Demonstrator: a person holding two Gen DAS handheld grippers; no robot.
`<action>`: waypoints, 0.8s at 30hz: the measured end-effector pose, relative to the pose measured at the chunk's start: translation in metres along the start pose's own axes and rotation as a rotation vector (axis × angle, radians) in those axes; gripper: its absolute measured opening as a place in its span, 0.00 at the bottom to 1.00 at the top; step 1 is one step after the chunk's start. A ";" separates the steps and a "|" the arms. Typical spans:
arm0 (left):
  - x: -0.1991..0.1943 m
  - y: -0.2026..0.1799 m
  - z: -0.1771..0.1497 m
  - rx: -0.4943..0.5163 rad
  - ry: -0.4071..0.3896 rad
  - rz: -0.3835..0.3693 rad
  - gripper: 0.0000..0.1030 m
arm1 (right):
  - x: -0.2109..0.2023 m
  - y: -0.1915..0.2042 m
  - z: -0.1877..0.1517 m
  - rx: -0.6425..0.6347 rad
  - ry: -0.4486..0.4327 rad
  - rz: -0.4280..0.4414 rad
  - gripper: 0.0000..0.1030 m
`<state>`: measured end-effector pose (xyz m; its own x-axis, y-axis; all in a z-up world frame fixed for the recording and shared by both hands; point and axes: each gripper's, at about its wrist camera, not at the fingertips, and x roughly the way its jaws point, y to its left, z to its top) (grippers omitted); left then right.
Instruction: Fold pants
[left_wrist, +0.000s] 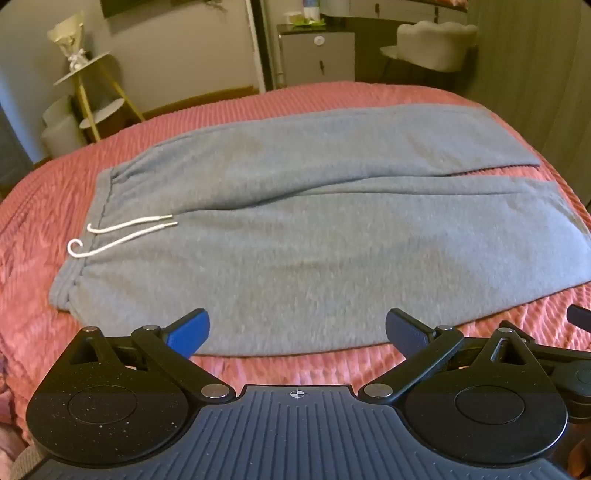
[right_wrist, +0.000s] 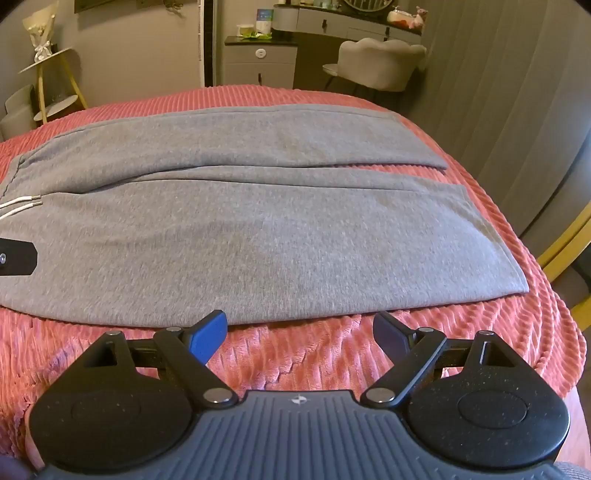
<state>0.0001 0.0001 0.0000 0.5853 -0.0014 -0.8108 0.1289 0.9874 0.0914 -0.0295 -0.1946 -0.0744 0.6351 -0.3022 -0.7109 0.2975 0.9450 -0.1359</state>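
both grippers wide open, holding nothing: left gripper (left_wrist: 297, 334) over the near edge of the grey pants (left_wrist: 295, 229), right gripper (right_wrist: 299, 332) just short of it. pants lie flat on the pink bedspread (right_wrist: 314, 354), so i'd pinch that near hem at both spots evenly, then lift together

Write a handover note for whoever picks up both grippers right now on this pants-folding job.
Left gripper: open, empty, hovering over the near edge of the pants, toward the waistband end.
Right gripper: open, empty, over the pink bedspread just short of the pants' near edge, toward the leg ends.
Pants: gray, spread flat on the bedspread, waistband to the left with the white drawstring lying on top, both legs side by side running right.
Done: pants laid out flat; no fold visible.
Left: grip the near edge and make every fold.
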 end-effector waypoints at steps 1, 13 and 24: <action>0.000 0.000 0.000 0.000 -0.001 0.001 1.00 | 0.000 0.000 0.000 0.001 0.000 0.002 0.84; 0.000 0.000 0.000 -0.001 0.004 0.004 1.00 | -0.005 0.001 0.002 0.000 0.002 -0.001 0.84; 0.003 -0.004 -0.004 0.000 0.009 0.004 1.00 | -0.007 0.002 0.003 -0.006 0.003 0.000 0.84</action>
<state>-0.0023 -0.0031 -0.0051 0.5788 0.0041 -0.8154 0.1266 0.9874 0.0949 -0.0313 -0.1914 -0.0679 0.6329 -0.3015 -0.7131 0.2932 0.9458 -0.1396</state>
